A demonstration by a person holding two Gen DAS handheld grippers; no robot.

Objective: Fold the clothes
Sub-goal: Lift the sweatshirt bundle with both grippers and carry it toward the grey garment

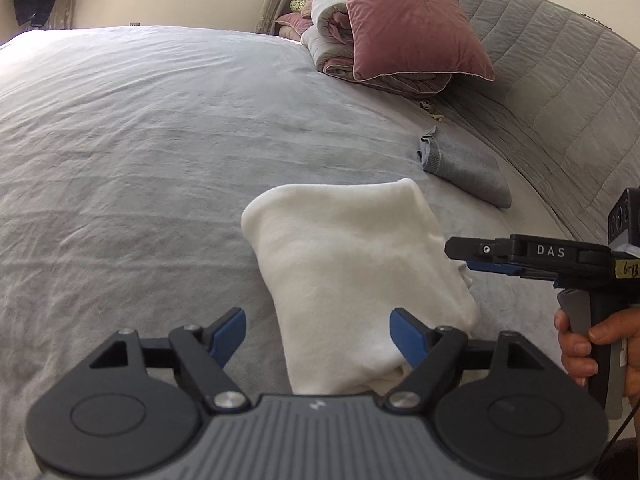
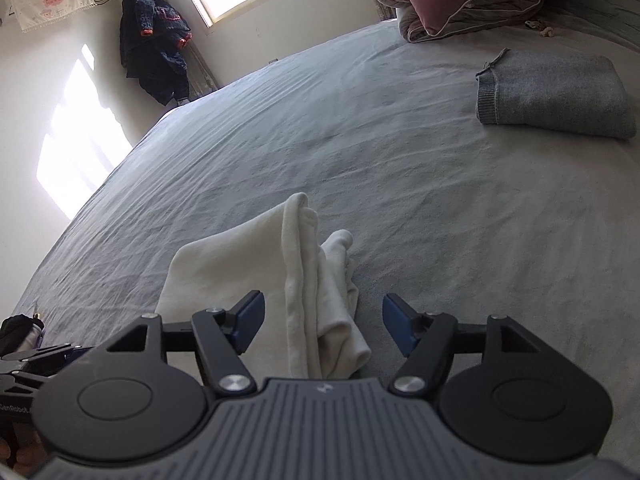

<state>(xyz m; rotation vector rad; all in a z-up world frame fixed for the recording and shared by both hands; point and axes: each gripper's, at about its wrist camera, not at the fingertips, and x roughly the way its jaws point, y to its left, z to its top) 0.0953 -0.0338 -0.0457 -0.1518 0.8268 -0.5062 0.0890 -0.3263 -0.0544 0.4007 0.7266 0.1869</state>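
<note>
A white garment (image 1: 352, 264), folded into a thick bundle, lies on the grey bed sheet (image 1: 140, 160). My left gripper (image 1: 318, 334) is open, its blue pads wide apart on either side of the bundle's near end and not pressing it. In the right wrist view the same white garment (image 2: 280, 272) shows its layered edges, and my right gripper (image 2: 324, 322) is open around that end with a gap on both sides. From the left wrist view, the right gripper (image 1: 456, 256) comes in at the bundle's right edge, held by a hand (image 1: 580, 344).
A folded grey knit garment (image 1: 464, 168) (image 2: 552, 96) lies farther up the bed on the right. A pink pillow (image 1: 408, 20) leans on a rolled quilt (image 1: 332, 40) by the padded headboard (image 1: 560, 80). Dark clothes (image 2: 156, 52) hang on the far wall.
</note>
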